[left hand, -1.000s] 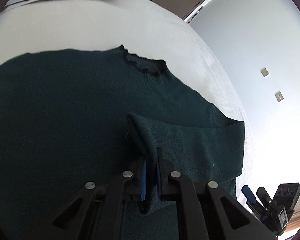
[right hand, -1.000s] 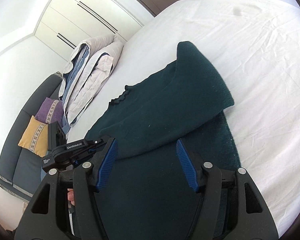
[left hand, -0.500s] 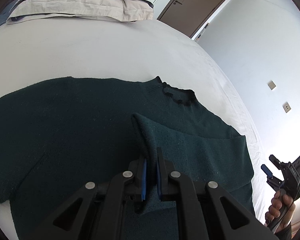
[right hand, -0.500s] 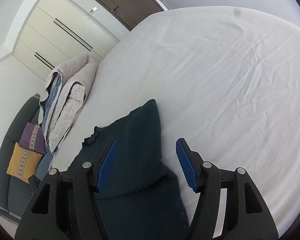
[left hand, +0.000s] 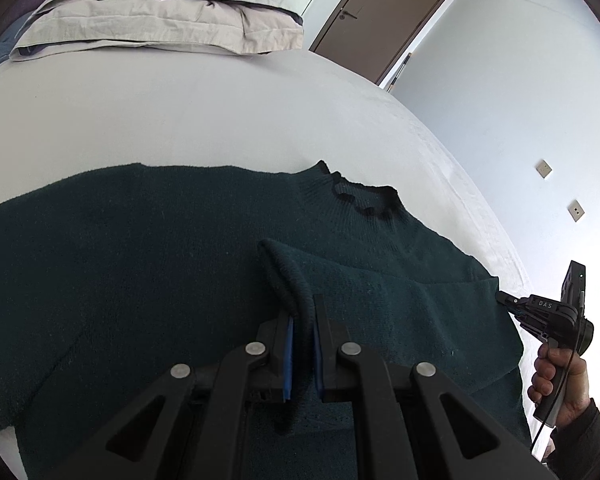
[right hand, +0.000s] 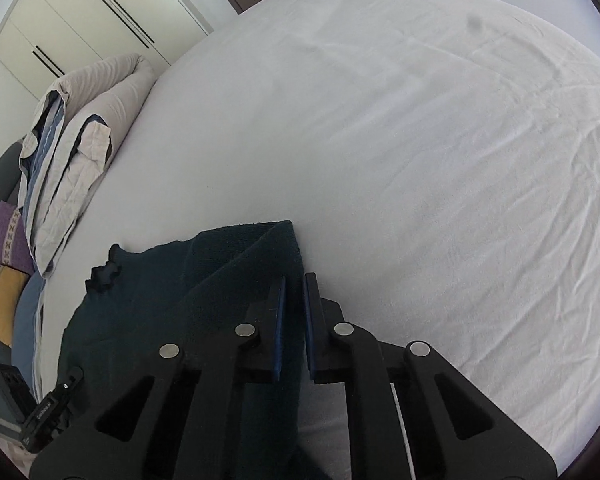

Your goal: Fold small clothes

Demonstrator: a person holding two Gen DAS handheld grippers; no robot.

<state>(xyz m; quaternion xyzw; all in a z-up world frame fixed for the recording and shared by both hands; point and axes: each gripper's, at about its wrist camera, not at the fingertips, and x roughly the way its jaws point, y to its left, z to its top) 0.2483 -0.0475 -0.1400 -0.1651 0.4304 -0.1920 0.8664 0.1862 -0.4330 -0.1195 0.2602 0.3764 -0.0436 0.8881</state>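
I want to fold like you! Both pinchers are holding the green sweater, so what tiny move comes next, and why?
Probably lower the sleeve cuff onto the sweater body and let go: the left gripper holds it raised above the chest, while the right gripper pins the folded edge.

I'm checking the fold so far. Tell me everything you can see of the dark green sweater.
The dark green sweater is a fine knit with a ruffled dark-edged neckline. It lies spread on the white bed sheet, one sleeve folded over the body. The left gripper has its jaws shut on the ribbed cuff, lifted slightly. The right gripper pinches the sweater's folded edge by the shoulder.
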